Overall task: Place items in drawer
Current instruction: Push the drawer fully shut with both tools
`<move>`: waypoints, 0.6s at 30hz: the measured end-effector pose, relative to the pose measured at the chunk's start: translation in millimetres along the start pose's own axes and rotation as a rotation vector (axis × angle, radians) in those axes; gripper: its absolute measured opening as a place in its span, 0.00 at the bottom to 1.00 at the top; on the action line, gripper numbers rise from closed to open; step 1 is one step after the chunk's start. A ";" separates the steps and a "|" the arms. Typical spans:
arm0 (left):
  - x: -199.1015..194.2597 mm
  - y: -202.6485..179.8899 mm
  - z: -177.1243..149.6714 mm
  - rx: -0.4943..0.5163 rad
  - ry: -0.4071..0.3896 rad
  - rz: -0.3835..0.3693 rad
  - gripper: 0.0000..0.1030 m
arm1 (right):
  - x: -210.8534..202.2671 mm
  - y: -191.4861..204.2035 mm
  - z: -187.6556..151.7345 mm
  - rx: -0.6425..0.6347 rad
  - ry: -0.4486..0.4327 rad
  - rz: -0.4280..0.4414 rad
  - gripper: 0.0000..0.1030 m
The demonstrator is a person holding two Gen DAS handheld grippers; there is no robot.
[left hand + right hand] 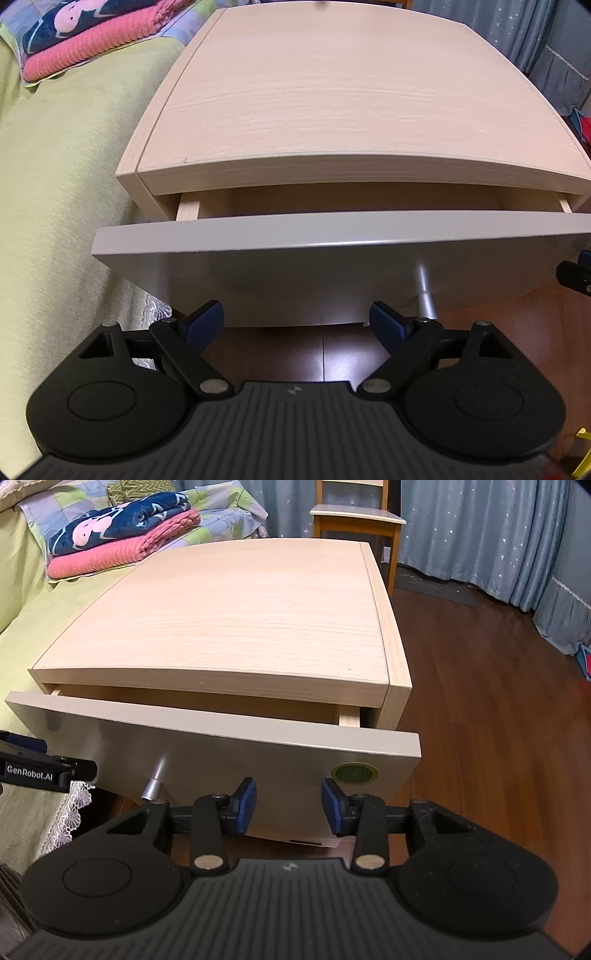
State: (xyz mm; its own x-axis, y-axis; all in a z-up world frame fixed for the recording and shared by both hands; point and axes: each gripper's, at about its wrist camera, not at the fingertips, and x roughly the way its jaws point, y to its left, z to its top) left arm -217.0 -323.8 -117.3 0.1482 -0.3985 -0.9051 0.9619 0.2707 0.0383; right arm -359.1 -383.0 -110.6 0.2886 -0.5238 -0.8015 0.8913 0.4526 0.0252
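A light wooden nightstand (332, 96) (236, 616) stands beside a bed. Its top drawer (332, 240) (207, 738), with a grey front and a silver knob (424, 295) (153, 784), is pulled partly out; its inside is mostly hidden. My left gripper (297, 325) hovers open in front of the drawer front, below its edge, with nothing between its blue pads. My right gripper (288, 806) is open too, close to the drawer front, right of the knob, and holds nothing. No loose items show on the nightstand top.
A bed with a yellow-green cover (66, 177) runs along the left, with folded pink and navy blankets (122, 535) on it. A wooden chair (354, 517) stands behind the nightstand. Grey curtains (480, 528) hang at the back, above dark wooden floor (498, 720).
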 end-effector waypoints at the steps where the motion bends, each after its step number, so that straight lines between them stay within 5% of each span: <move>1: 1.1 -0.2 2.6 -0.003 0.000 0.002 0.86 | 0.0 0.0 0.0 0.000 -0.001 -0.001 0.32; 18: 18.3 -21.6 48.0 -0.025 0.000 0.012 0.86 | 6.8 -1.7 7.2 0.019 0.002 -0.010 0.32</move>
State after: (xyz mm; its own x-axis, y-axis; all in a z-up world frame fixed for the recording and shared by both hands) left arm -224.1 -378.9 -114.3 0.1594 -0.3950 -0.9047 0.9541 0.2970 0.0385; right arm -356.2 -392.6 -111.8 0.2791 -0.5265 -0.8031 0.9006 0.4338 0.0286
